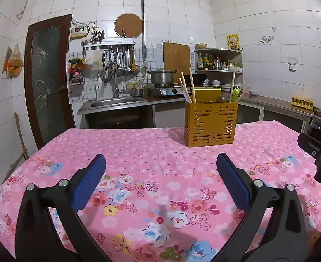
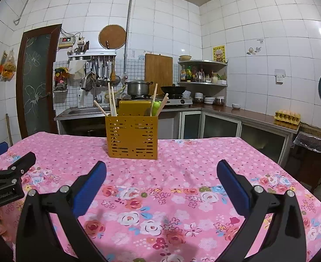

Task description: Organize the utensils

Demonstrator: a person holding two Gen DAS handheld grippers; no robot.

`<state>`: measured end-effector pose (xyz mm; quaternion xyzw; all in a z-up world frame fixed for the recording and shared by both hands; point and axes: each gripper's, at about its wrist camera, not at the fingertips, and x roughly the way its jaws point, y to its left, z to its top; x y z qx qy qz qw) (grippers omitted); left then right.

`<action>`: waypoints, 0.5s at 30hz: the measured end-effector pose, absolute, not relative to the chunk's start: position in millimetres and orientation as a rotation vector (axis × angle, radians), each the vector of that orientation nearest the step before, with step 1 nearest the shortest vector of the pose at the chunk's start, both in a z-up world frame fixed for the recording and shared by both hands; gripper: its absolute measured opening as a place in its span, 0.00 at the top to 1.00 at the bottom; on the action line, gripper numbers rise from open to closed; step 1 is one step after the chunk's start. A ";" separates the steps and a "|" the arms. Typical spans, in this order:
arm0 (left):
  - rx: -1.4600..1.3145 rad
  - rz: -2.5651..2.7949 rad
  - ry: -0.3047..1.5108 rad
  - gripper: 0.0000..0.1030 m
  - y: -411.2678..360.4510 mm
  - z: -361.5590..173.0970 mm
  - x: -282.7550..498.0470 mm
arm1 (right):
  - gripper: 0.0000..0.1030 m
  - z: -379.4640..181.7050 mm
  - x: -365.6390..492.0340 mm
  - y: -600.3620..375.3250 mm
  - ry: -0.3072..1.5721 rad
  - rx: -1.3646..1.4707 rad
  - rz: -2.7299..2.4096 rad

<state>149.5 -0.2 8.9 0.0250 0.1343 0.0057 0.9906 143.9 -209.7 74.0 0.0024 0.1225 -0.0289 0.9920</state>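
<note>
A yellow perforated utensil holder (image 1: 210,124) (image 2: 132,137) stands upright on the pink floral tablecloth (image 1: 151,174) (image 2: 182,174). Wooden chopsticks (image 1: 191,87) (image 2: 112,100) lean out of its left side; more chopsticks, a green utensil (image 1: 235,93) (image 2: 155,108) and a dark spoon rise from its right side. My left gripper (image 1: 160,161) hovers open over the cloth, short of the holder, with nothing between its blue pads. My right gripper (image 2: 160,168) is open too, holding nothing, facing the holder. Each gripper shows at the edge of the other's view.
Behind the table runs a kitchen counter with a sink (image 1: 116,102), a pot (image 1: 162,76) on a stove, a wok (image 2: 173,89), corner shelves of bottles (image 2: 202,74) and an egg tray (image 2: 287,118). A dark door (image 1: 47,76) stands at the left. No loose utensils lie on the cloth.
</note>
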 end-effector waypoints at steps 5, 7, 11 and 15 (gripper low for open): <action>0.062 0.006 0.262 0.05 -2.1 8.1 147.3 | 0.04 74.2 143.0 -210.4 0.249 0.005 -0.061; 0.058 0.002 0.267 0.05 -2.2 7.5 147.6 | 0.04 74.1 142.4 -210.2 0.248 0.003 -0.063; 0.050 0.000 0.274 0.05 -1.9 7.7 149.1 | 0.04 74.2 141.6 -209.9 0.247 0.003 -0.064; 0.050 -0.001 0.273 0.05 -2.2 8.0 149.4 | 0.04 74.1 142.1 -210.3 0.249 0.003 -0.063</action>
